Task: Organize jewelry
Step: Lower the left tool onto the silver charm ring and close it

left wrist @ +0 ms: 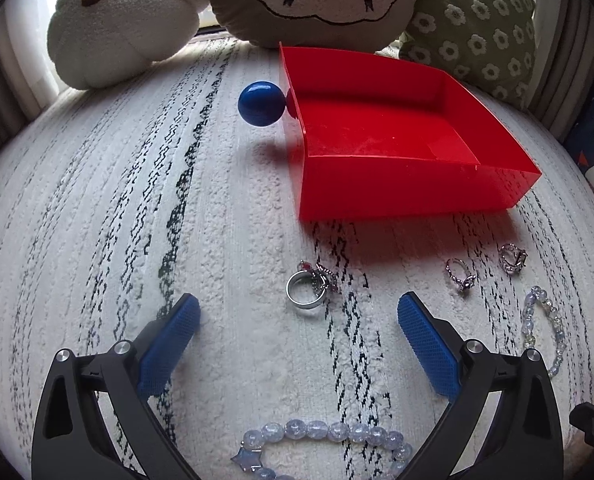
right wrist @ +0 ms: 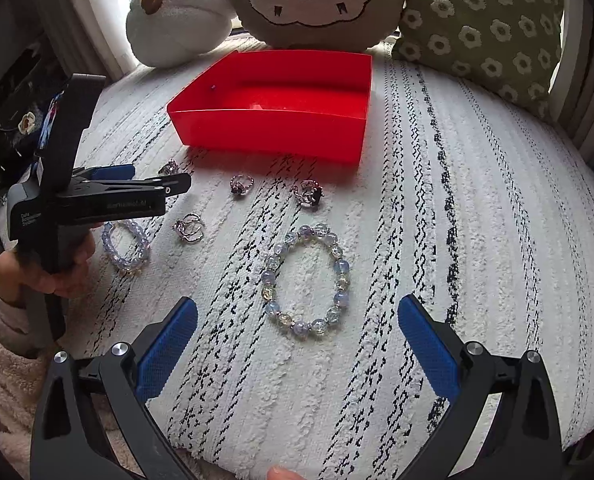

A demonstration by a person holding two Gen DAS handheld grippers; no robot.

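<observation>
Blue-padded black left gripper (left wrist: 298,316) spread wide, empty, hovering just short of the plain silver band ring (left wrist: 306,290); ring lying near the front wall of the red plastic tray (left wrist: 409,194), tangled or touching a smaller ornate ring with a red stone (left wrist: 326,276); hard to say which. Likely light, rigid and slick on polished metal; best pinched across the band's outer edges, pads low into the pile, since a shallow bite could squirt it out or drag the neighbour along. Below the left gripper, nearer than the band, a pale blue beaded bracelet with a star charm (left wrist: 329,438); limp on its cord, apt to sag and swing if lifted by one bead.

Blue-padded black right gripper (right wrist: 297,322) likewise spread and empty, poised over the round bracelet of pale blue and clear crackle beads (right wrist: 306,280), well in front of the tray; glassy beads probably slippery and chippable, so a squeeze across one side of the loop, on two or three beads, looks safest. Between that bracelet and the tray, two dark-stoned silver rings (right wrist: 241,185) (right wrist: 308,193); to the tray's front left, a twisted silver ring (right wrist: 189,227) and another pale beaded bracelet (right wrist: 125,249). All on the white textured cover with black stripes (right wrist: 437,240); tray apparently holding no jewelry.
</observation>
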